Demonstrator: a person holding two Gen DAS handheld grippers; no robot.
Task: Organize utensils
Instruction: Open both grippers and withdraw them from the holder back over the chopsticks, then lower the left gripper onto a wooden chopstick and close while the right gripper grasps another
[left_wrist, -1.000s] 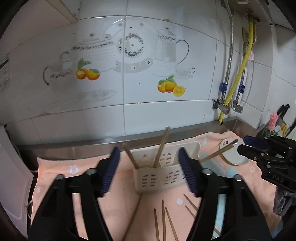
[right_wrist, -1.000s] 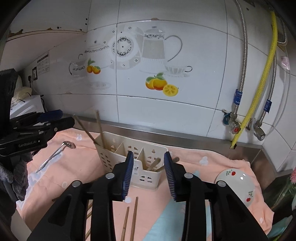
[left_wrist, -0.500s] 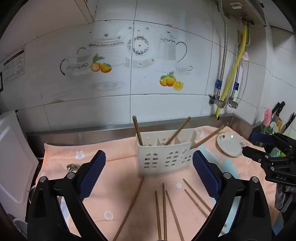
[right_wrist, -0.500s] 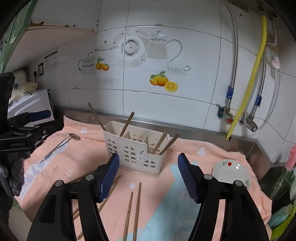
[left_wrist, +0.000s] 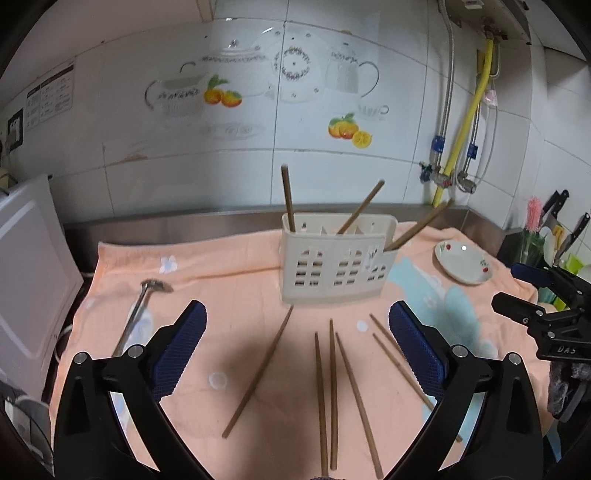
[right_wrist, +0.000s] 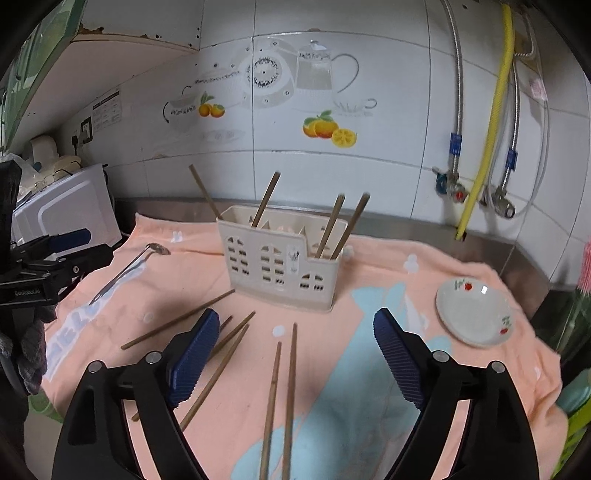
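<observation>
Loose chopsticks (left_wrist: 325, 391) flat on peach towel (left_wrist: 229, 266), just in front of white caddy (left_wrist: 334, 258) w/ four already standing inside. Left gripper (left_wrist: 297, 354) & right gripper (right_wrist: 293, 358) both just opened wide, nothing between. Between picks; next: lower over one stick, close.

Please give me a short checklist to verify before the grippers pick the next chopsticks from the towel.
1. Left gripper open and empty: ok; its jaws have just been opening, nothing held between them.
2. Right gripper open and empty: ok; its jaws have just been opening too.
3. Loose chopsticks lie flat on the towel, free to pick: ok.
4. Utensil holder stands upright: ok.
5. Free room in its compartments: cannot tell.
6. Spoon lies apart from the chopsticks: ok.
</observation>
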